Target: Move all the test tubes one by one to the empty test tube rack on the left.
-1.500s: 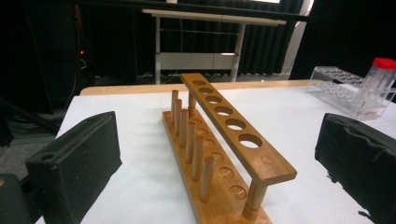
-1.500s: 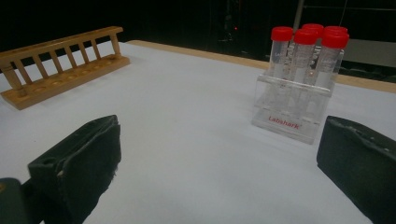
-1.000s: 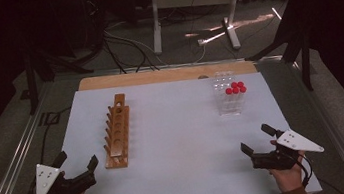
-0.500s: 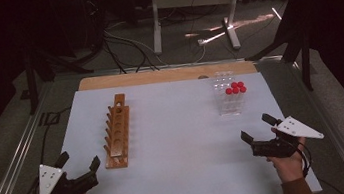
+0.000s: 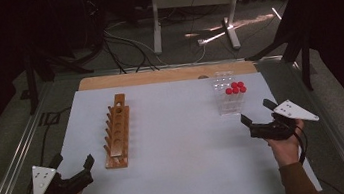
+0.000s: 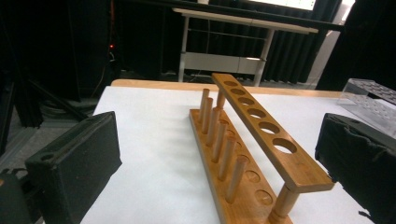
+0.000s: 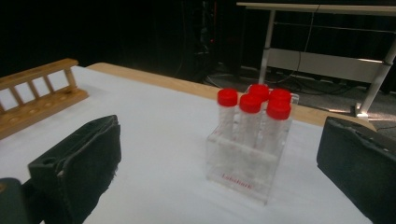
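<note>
A wooden tube rack (image 5: 117,132) with empty holes lies lengthwise left of the table's middle. At the back right stands a clear plastic rack (image 5: 230,100) holding several red-capped tubes (image 5: 235,89). My left gripper (image 5: 72,162) rests open near the front left corner, its jaws pointing at the wooden rack (image 6: 243,140) just ahead. My right gripper (image 5: 256,112) hovers open to the right of and just in front of the clear rack (image 7: 245,161), whose tubes (image 7: 251,103) stand between its black pads (image 7: 79,158). Neither gripper holds anything.
A white sheet (image 5: 181,146) covers the table, with a bare wooden strip (image 5: 157,75) along the far edge. Behind the table are a metal desk frame (image 5: 188,4) and cables (image 5: 122,38) on the floor. Metal rails (image 5: 13,168) run along both sides.
My right gripper has moved forward, away from the table's front edge and closer to the clear rack. The left gripper has stayed almost where it was.
</note>
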Motion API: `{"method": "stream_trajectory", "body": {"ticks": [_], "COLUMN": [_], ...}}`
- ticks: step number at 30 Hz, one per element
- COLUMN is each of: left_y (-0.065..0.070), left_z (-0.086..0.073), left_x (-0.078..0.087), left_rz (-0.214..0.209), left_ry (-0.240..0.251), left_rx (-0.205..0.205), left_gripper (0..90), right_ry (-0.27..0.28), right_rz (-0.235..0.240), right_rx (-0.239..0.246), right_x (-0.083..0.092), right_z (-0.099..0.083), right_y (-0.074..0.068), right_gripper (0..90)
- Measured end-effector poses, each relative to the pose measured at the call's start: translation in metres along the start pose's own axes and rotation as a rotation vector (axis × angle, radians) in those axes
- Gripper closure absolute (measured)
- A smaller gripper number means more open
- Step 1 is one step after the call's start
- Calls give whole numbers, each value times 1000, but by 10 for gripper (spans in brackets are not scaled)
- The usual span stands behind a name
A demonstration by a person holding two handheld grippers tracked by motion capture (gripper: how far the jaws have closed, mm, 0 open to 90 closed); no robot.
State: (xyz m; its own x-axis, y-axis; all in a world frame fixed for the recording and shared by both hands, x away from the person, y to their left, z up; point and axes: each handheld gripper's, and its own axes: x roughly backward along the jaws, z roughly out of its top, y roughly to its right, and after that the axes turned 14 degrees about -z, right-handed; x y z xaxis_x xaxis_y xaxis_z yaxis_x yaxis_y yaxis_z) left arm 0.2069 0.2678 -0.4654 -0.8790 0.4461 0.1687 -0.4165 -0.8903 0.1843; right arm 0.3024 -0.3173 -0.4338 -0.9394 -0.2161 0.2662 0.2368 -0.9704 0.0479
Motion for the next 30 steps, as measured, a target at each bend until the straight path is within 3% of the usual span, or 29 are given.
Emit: {"method": "stream_trajectory", "body": {"ticks": [12,19,20,24,30], "left_y": [-4,-3,-3,-4,-4], "left_z": [1,0,0,-1,-1], "left_x": [7,9,9,8,6], "left_rz": [51,58,58,53,42], "left_ry": [36,34,35,22,12], "left_rx": [38,31,32,40,42], "left_gripper": [5,5,5,5,5], "right_ry": [-33,-38,-46,-52,-67], "right_rz": [-61,-79,-79,-89,-124], "right_rx": [-16,-29,-31,-29,-21], "right_x": [-31,-47,-52,-58,-68], "right_z": [0,-1,-2,-4,-10], "right_y": [15,24,26,27,25], "right_gripper": [0,78,136,165,294]}}
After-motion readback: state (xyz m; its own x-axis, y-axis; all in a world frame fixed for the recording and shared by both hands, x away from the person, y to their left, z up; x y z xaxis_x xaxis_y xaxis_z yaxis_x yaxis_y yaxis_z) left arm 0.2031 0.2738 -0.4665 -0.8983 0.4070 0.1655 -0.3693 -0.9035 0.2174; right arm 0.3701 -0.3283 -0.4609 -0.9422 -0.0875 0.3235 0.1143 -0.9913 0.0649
